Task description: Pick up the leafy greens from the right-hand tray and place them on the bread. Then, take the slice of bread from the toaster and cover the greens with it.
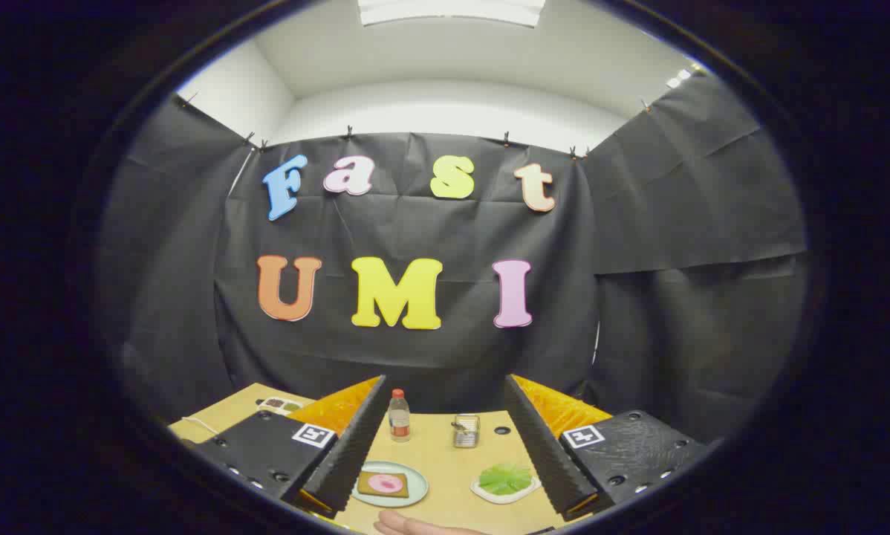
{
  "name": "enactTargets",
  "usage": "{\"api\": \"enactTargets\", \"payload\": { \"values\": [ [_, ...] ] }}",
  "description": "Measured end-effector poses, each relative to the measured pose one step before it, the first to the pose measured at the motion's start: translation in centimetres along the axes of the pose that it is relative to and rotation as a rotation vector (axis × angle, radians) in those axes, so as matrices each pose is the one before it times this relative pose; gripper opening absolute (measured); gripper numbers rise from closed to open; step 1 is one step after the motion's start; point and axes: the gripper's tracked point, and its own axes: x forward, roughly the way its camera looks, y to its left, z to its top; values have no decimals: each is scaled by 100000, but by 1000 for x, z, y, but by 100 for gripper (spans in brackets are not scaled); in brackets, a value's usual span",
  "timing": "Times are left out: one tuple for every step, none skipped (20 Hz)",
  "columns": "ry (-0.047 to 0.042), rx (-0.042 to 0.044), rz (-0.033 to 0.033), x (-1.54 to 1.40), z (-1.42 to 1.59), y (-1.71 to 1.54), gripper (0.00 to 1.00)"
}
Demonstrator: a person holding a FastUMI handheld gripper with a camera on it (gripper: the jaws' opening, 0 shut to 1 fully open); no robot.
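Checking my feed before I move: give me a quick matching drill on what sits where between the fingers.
Things:
1. leafy greens
2. bread
3. bottle
4. toaster

Places:
A. on the round plate, near the left finger
B. far side of the table, left
C. on the white tray, near the right finger
D. far side, right of the bottle

Pairs: 1-C, 2-A, 3-B, 4-D. The gripper is open.

A staged recording booth, not a real kitchen: black cloth wall [445, 357] clipped up under a white ceiling with a light panel [451, 10]. In front of the cloth stands a pale wooden table [445, 475] laid like a set, with a bottle [399, 416] and small toaster [466, 430] nearest the cloth.
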Motion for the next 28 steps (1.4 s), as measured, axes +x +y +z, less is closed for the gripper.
{"api": "enactTargets", "payload": {
  "values": [
    [361, -69, -158, 158, -7, 186, 95],
    [302, -480, -323, 237, 205, 144, 95],
    [238, -528, -446, 36, 99, -27, 95],
    [293, -558, -170, 142, -14, 81, 95],
    [-15, -185, -413, -37, 167, -44, 95],
    [-179, -79, -192, -36, 184, 45, 95],
    [-426, -74, -296, -124, 22, -149, 95],
    [-166, -368, -543, 172, -160, -126, 95],
    [-113, -65, -586, 12, 17, -111, 95],
    [-35, 471, -899, -6, 26, -83, 95],
    [244, 757, -624, 54, -44, -34, 95],
    [733, 764, -837, 100, -234, -91, 95],
    [486, 670, -467, 188, -304, -254, 95],
    [578, 1123, 343, 519, -437, -378, 95],
    [1050, 795, 76, 459, -435, -670, 95],
    [1078, 328, 360, 679, -435, -883, 95],
    [1009, -301, -456, 791, -476, -834, 95],
    [1002, -203, -17, 855, -606, -739, 95],
    [447, -27, -303, 892, -468, -880, 95],
    [849, -218, -181, 1035, -699, -1033, 95],
    [1683, -330, -736, 1164, -961, -1237, 95],
    [2474, 136, -347, 1077, -1128, -1194, 95],
    [2702, 68, 443, 1167, -1250, -982, 95],
    [2959, -653, -130, 1523, -1374, -1092, 95],
    [2872, -1016, -525, 1514, -1438, -1250, 95],
    [3432, -940, 270, 1586, -1501, -1011, 95],
    [3619, -545, 945, 1491, -1648, -743, 95],
    [3342, -956, 996, 1323, -1365, -496, 95]
  ]
}}
